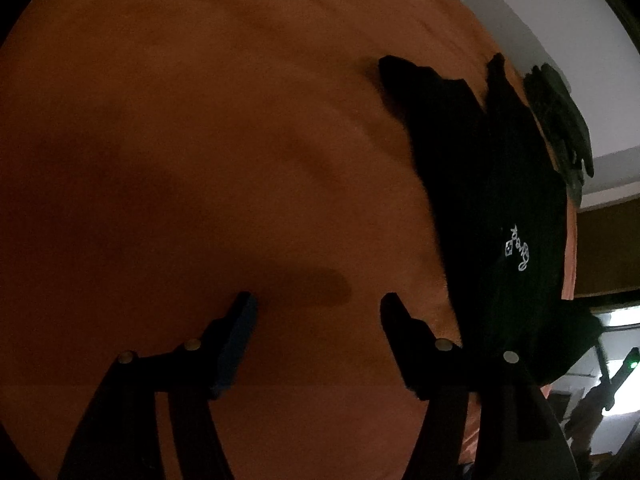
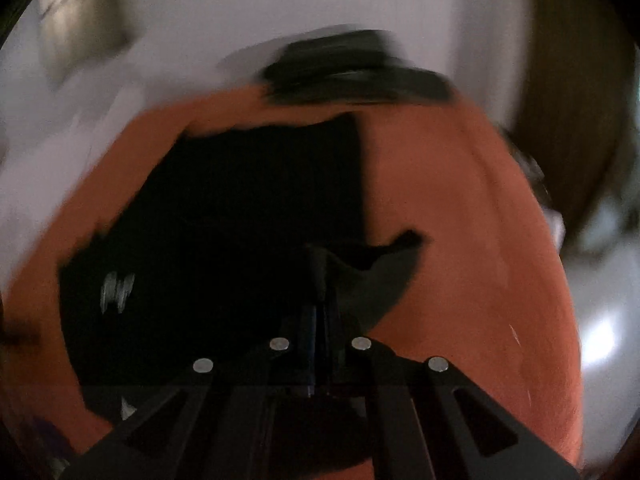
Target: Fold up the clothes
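A black garment [image 1: 480, 184] with a small white logo [image 1: 518, 250] lies on the orange bedsheet [image 1: 200, 120], at the right in the left wrist view. My left gripper [image 1: 319, 300] hovers open over bare sheet just left of it, with nothing between its fingers. In the blurred right wrist view the same black garment [image 2: 240, 208] spreads across the left and centre of the sheet [image 2: 460, 220]. My right gripper [image 2: 320, 264] is shut at the garment's right edge. A flap of the black cloth [image 2: 380, 276] rises to its fingertips.
A dark grey-green pile of cloth [image 1: 560, 120] [image 2: 352, 72] sits at the sheet's far edge, against a pale wall [image 2: 280, 8]. The sheet's edge drops away at the right, with a brown panel [image 1: 608, 248] and dim room clutter beyond.
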Available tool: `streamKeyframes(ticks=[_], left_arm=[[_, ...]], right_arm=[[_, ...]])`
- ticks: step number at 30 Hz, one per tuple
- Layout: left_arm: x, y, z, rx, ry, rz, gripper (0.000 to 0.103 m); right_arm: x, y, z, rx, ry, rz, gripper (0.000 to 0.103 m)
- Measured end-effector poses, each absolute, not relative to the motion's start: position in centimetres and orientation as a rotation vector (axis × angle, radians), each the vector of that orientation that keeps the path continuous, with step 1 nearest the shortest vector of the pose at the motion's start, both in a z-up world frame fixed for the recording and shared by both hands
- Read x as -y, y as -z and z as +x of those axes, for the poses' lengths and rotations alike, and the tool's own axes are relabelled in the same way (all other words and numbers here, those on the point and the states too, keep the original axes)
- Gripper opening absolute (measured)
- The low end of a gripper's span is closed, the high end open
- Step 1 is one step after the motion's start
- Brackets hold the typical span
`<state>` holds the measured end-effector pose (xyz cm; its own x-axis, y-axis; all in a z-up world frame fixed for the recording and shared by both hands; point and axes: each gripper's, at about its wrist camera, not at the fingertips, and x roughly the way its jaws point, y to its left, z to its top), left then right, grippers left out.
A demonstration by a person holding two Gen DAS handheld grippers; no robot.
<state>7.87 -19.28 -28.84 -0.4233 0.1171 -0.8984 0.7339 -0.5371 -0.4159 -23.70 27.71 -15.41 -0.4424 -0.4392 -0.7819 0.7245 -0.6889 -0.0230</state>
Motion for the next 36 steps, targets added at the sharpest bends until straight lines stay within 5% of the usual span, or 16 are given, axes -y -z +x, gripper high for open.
streamKeyframes(ticks=[3,5,14,28,33,36], left_arm=[[19.5,28.5,7.7,-1.203,2.016,1.363,0.066],[19.5,28.2,7.8,-1.197,2.030,1.357,0.066],[20.2,28.6,9.1,-1.247,1.999,1.330,0.066],[14.2,19.6,4.0,-0.899,2.330,1.209,0.066],[12.3,20.2,3.4,-0.827,2.360,1.302,0.066],[12.7,20.5,3.6,-0.831,2.331,1.327,0.066]], right_arm=[[-21.9,20.0,-18.8,-0.829,1.947,1.038,0.013],[-21.1,21.9,-16.3,-0.863,1.886,1.073,0.021],[-30.8,17.7,-16.8,-0.444,2.150,1.082,0.055],[-34.9,25.1,-19.2,-0.380,2.307,1.310,0.055],[-34.6,26.9,-20.9,-0.519,2.290,1.380,0.055],[-36.3,27.9,-22.1,-0.367,2.255,1.536,0.055]])
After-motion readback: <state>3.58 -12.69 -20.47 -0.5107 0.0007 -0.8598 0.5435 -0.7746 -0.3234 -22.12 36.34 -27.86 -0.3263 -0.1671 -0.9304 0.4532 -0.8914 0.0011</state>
